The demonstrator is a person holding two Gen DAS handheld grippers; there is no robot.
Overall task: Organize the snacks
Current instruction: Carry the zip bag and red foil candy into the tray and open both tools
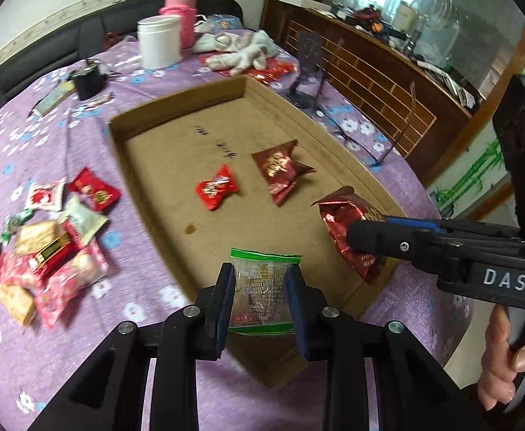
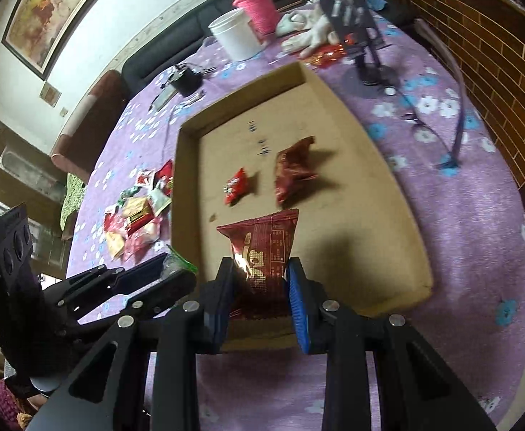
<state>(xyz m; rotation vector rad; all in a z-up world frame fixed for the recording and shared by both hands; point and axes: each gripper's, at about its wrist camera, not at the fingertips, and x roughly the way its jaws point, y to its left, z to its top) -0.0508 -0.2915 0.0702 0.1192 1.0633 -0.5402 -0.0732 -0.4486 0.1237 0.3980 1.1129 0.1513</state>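
Right claw (image 1: 365, 239), "DAS" lettering, red packet (image 1: 345, 226).

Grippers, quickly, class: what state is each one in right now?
Left gripper: closed on the clear green-edged packet.
Right gripper: closed on the dark red packet.

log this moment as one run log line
left gripper: shut on clear packet | right gripper: shut on red packet | both over cardboard tray

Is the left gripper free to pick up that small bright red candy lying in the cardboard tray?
Probably not yet: the left gripper is shut on a green-edged clear packet. Otherwise the small red candy lies uncovered in the cardboard tray.
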